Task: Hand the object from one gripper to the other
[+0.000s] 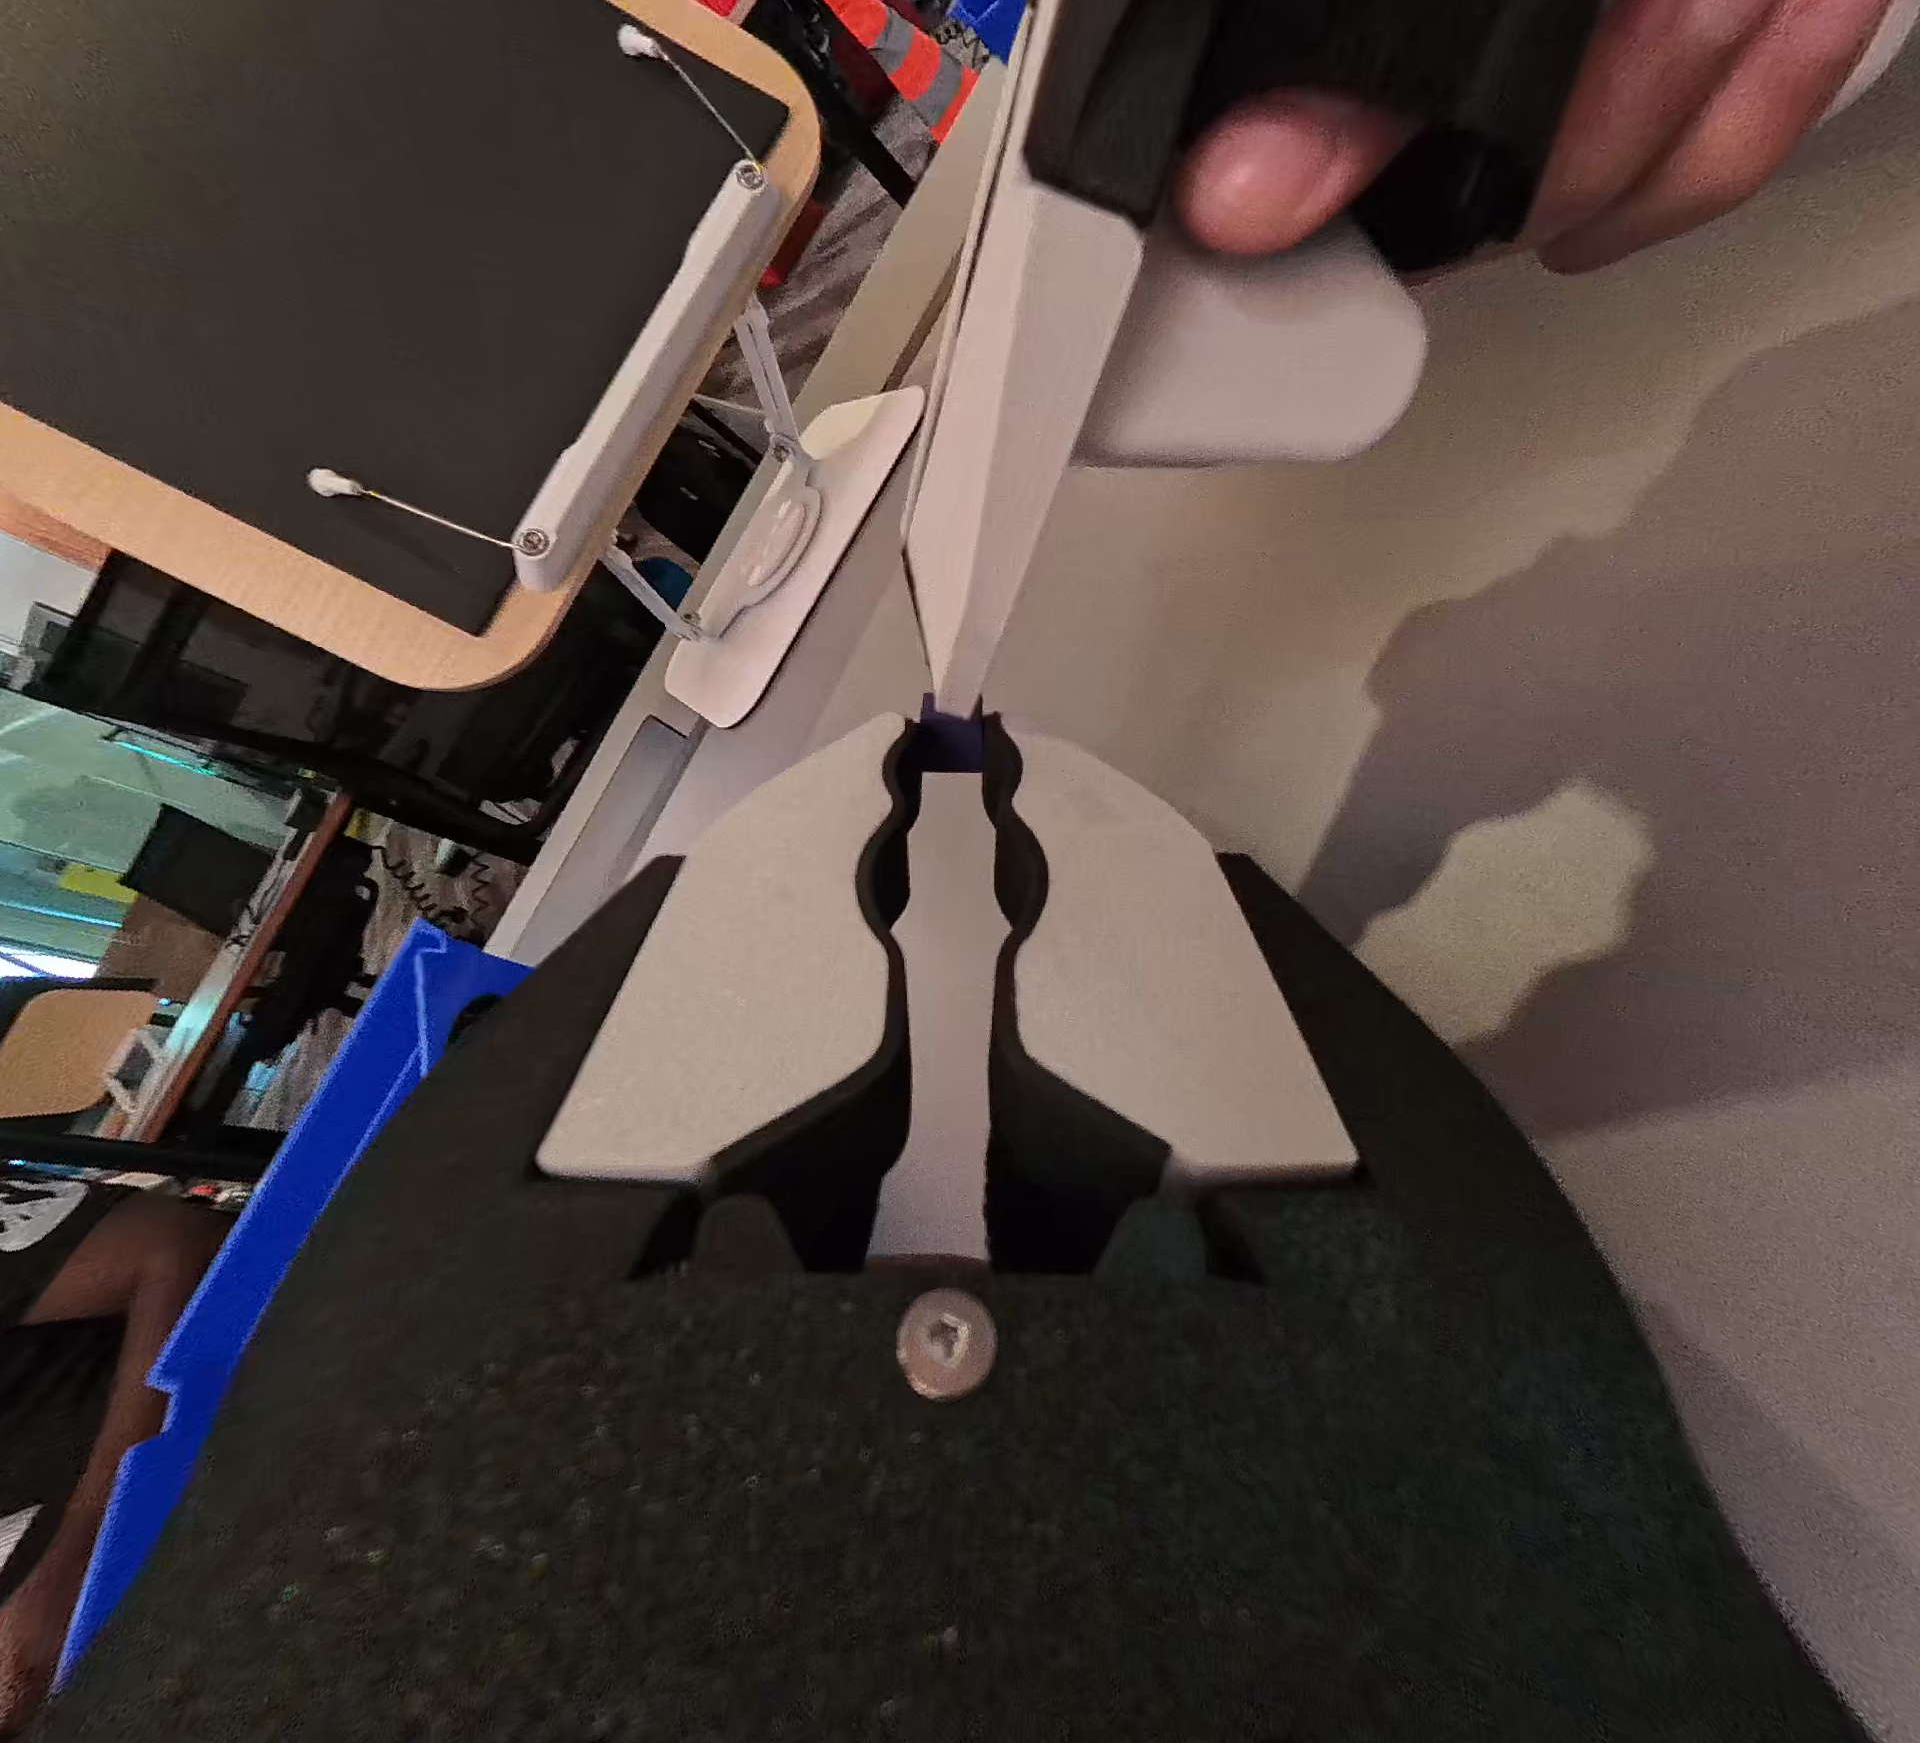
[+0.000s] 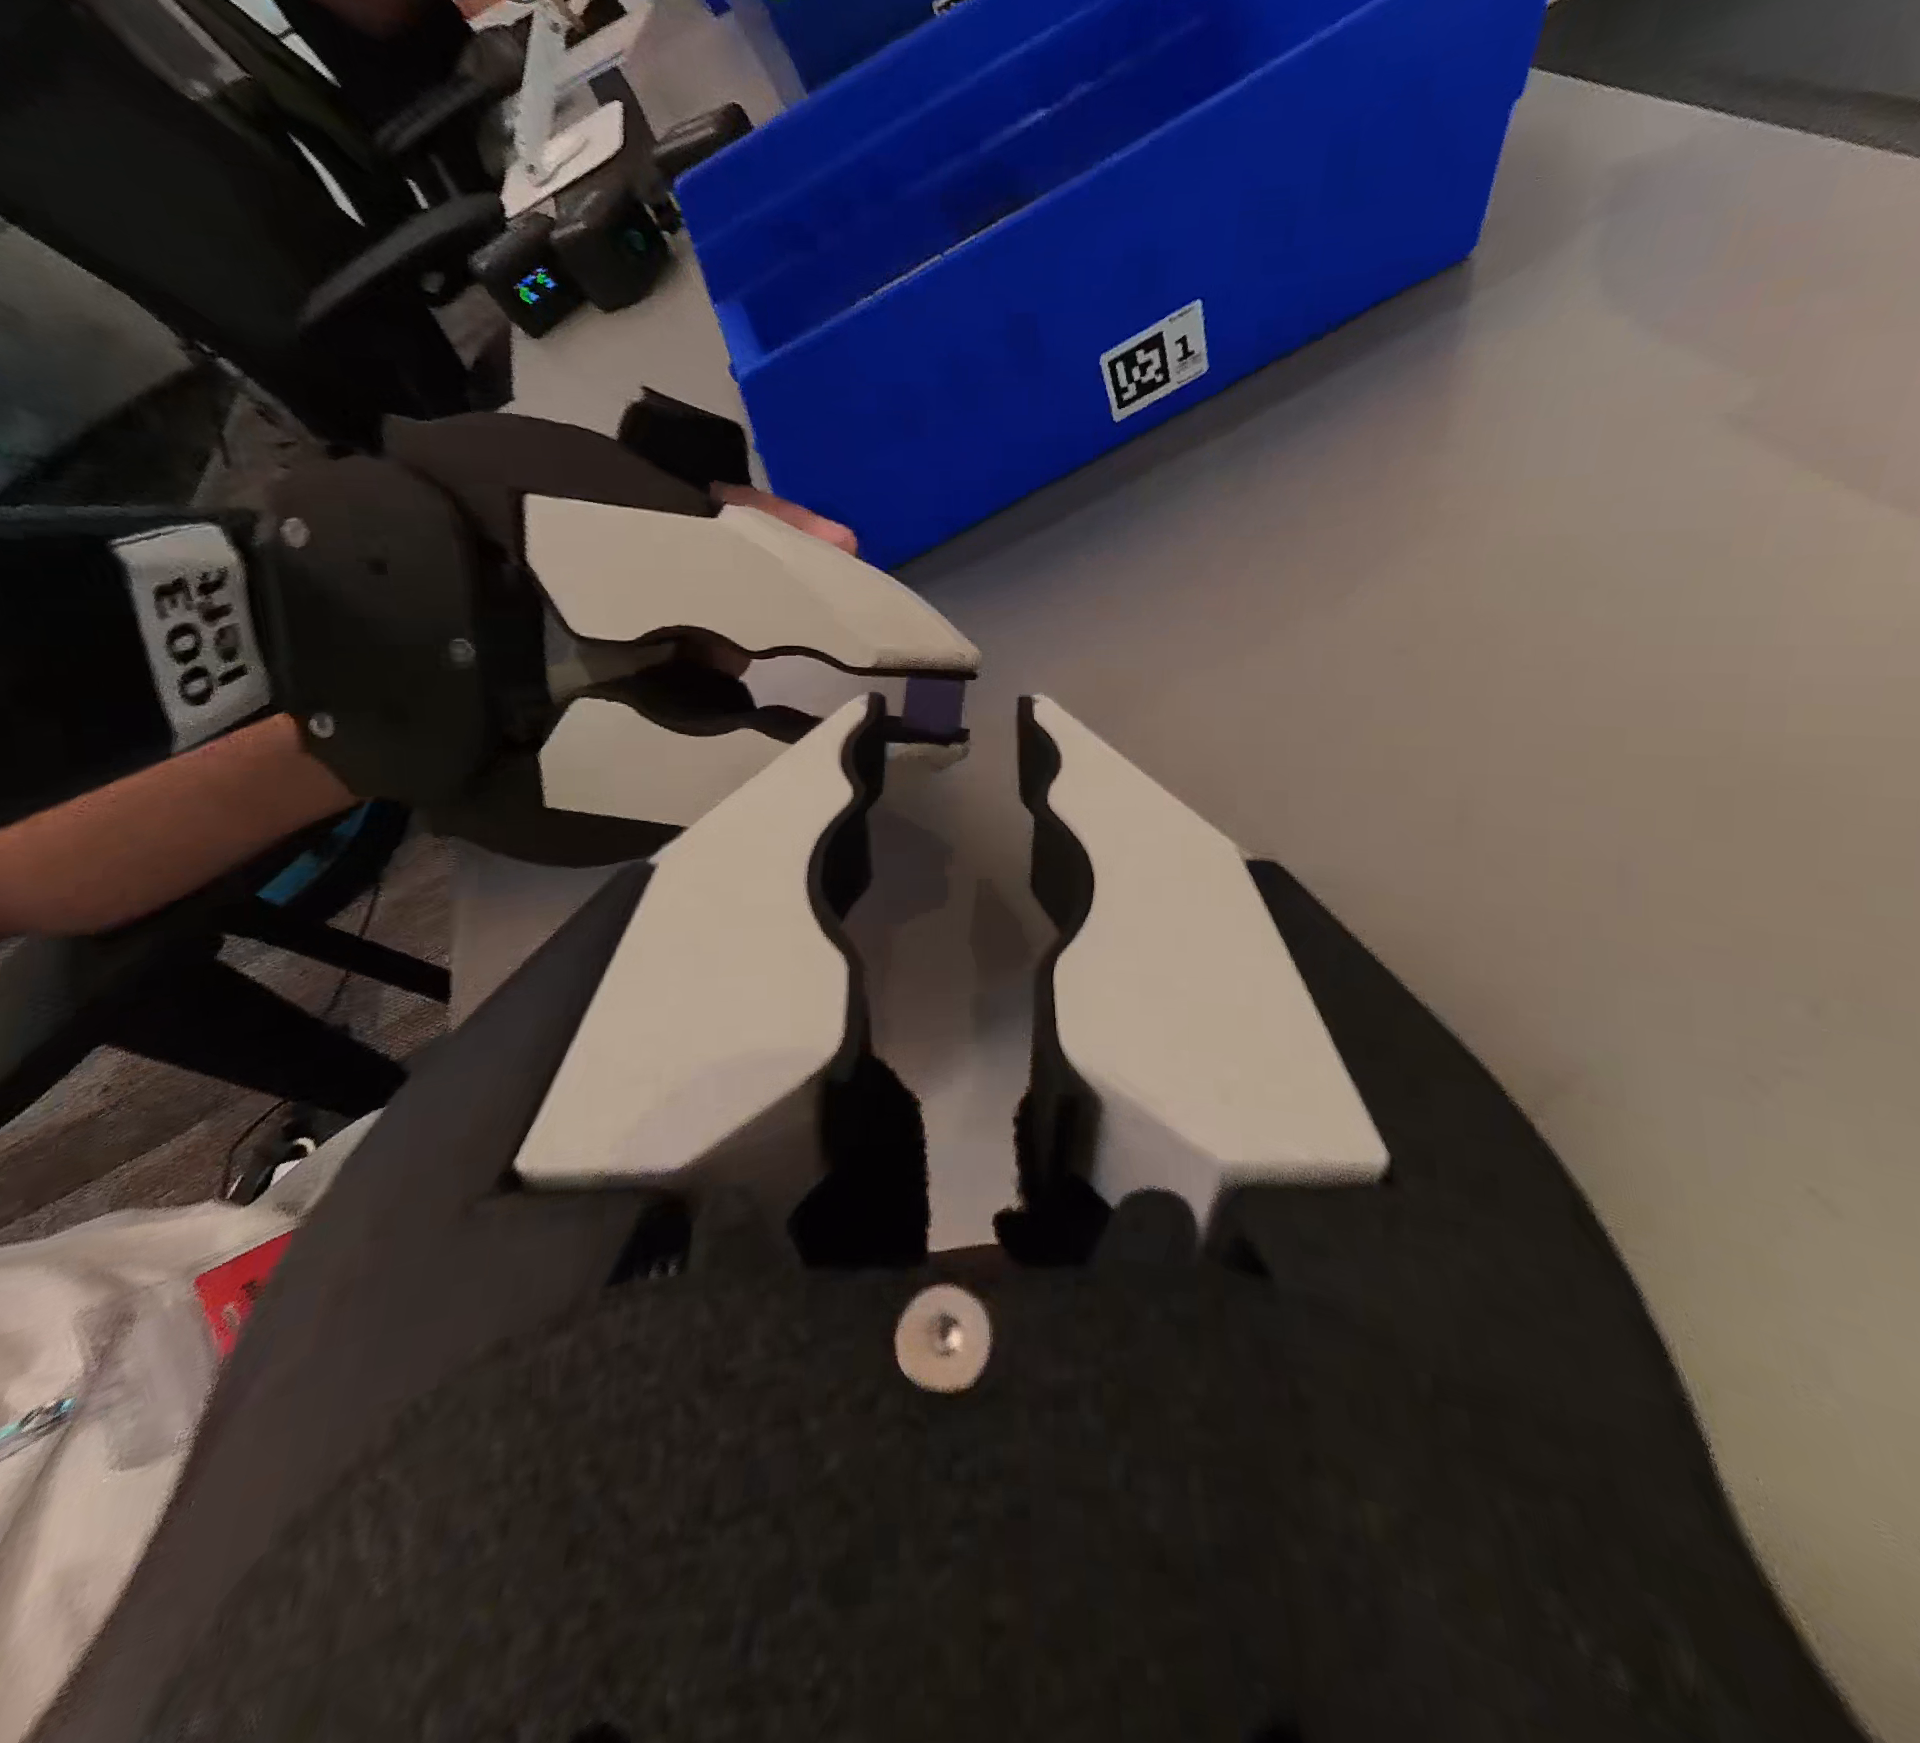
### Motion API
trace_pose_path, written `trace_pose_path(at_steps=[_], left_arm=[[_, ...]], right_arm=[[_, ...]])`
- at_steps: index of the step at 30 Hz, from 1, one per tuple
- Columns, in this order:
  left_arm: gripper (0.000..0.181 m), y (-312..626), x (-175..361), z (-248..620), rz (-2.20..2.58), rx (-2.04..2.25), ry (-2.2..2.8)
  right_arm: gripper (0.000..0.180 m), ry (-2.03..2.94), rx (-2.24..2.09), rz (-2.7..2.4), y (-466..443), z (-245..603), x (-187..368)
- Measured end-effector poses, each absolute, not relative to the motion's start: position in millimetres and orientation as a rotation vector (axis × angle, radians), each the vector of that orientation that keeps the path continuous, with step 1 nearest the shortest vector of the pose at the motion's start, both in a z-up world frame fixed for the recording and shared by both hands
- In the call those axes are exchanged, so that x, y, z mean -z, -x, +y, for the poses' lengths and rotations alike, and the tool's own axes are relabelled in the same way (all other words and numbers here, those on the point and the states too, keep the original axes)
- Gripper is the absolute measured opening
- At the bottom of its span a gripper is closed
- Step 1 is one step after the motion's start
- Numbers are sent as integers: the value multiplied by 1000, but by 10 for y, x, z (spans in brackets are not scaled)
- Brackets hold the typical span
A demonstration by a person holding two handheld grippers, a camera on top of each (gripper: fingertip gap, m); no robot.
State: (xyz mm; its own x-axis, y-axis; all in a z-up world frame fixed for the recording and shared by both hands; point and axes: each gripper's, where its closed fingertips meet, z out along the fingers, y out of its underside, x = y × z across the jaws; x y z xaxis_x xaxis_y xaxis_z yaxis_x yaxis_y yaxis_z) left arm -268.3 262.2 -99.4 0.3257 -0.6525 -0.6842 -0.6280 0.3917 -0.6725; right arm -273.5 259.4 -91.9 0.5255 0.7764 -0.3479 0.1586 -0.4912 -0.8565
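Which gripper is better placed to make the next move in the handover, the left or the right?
The right gripper, probably. It is open, its tips beside the small purple block that the left gripper pinches. It need only shift slightly and close; the left must hold.

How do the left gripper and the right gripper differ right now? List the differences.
1. The left gripper is shut on a small purple block; the right gripper is open and holds nothing.
2. In the right wrist view, the left gripper lies on its side, one finger above the other; the right gripper's fingers sit side by side.
3. The block sits at the left gripper's fingertips, next to one right fingertip, not yet between them.

Both have pale grey fingers on black bodies.
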Motion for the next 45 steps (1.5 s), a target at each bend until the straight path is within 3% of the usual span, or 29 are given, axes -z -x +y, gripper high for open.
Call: trace_pose_path(at_steps=[8,16,22,26,31,45], left_arm=[[10,2643,1045,2596,1368,27,1281],[11,2628,1097,2581,1322,149,1379],[27,2645,906,2562,1182,415,1413],[27,2597,709,2425,1098,669,1385],[24,2606,552,2375,1045,753,1340],[11,2572,604,2329,1103,700,1314]], right_arm=[[11,1987,-1007,-759,2777,2555,993],[11,1985,-1136,-749,2717,2554,1034],[10,1881,-1785,-409,2532,2570,774],[10,1646,-2220,-197,2464,2537,493],[10,1629,-2425,-140,2608,2409,507],[10,1651,-2476,-156,2736,2318,550]])
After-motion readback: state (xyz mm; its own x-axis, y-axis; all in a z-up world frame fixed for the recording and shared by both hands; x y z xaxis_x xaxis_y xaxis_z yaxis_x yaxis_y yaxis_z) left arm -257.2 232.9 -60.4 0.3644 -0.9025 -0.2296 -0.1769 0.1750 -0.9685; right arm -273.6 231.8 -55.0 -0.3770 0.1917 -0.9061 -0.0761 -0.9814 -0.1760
